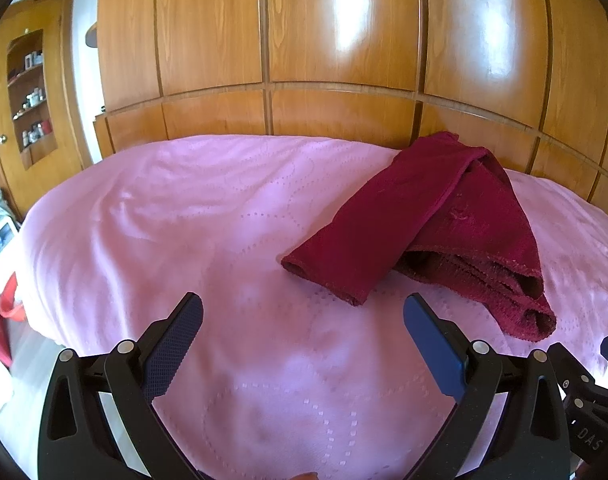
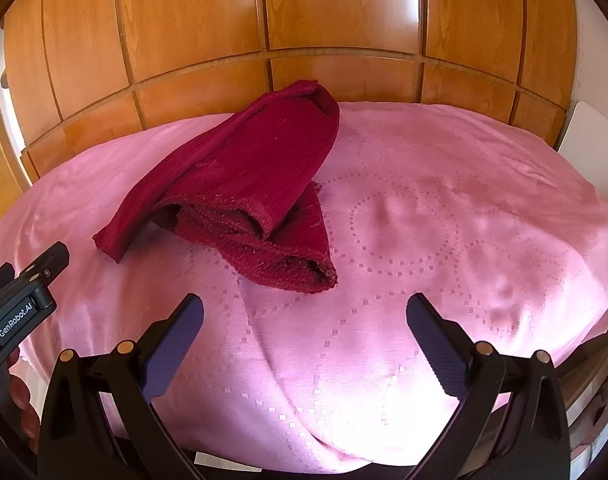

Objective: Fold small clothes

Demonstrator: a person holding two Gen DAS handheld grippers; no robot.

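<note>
A dark red garment (image 1: 427, 220) lies crumpled on the pink bedspread (image 1: 184, 220), its layers overlapping loosely. In the right wrist view the same red garment (image 2: 240, 192) sits left of centre on the bedspread (image 2: 443, 220). My left gripper (image 1: 304, 308) is open, just short of the garment's near left corner, with nothing between its fingers. My right gripper (image 2: 304, 308) is also open and holds nothing, just in front of the garment's near right corner. The other gripper's body shows at the edge of each view (image 2: 24, 292).
A glossy wooden panelled headboard (image 1: 343, 60) rises behind the bed. A wooden cabinet with a shelf niche (image 1: 28, 92) stands at far left. A red item (image 1: 8, 304) hangs past the bed's left edge. Open bedspread stretches to the garment's left and right.
</note>
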